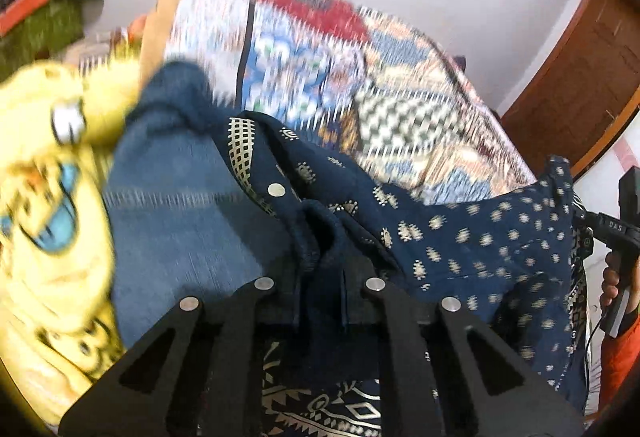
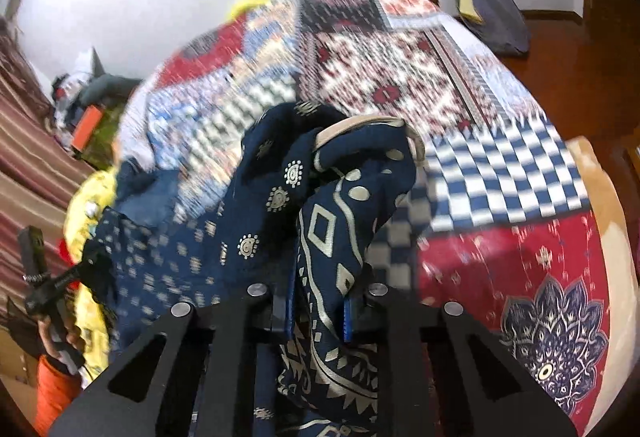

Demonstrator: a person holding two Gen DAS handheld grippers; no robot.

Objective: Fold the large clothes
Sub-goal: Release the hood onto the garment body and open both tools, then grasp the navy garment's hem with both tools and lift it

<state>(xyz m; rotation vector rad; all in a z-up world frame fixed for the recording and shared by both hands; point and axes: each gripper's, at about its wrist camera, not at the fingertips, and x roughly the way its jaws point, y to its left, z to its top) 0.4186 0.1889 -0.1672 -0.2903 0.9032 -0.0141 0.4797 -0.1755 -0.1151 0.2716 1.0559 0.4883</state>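
Note:
A navy garment with cream printed motifs (image 1: 460,249) hangs stretched between both grippers above the bed. My left gripper (image 1: 320,301) is shut on a bunched edge of it, near a metal snap button (image 1: 277,190). In the right wrist view the same garment (image 2: 328,205) rises in a crumpled fold from my right gripper (image 2: 318,313), whose blue pads (image 2: 289,311) pinch the cloth. Each view shows the other hand-held gripper at its edge: the right one (image 1: 616,237) and the left one (image 2: 40,277), both held by hands in orange sleeves.
A patchwork quilt (image 2: 440,77) covers the bed. Blue jeans (image 1: 180,217) and a yellow cartoon-print cloth (image 1: 48,197) lie at the left. A wooden door (image 1: 580,77) is at the right. A dark bag (image 2: 496,9) rests on the floor beyond the bed.

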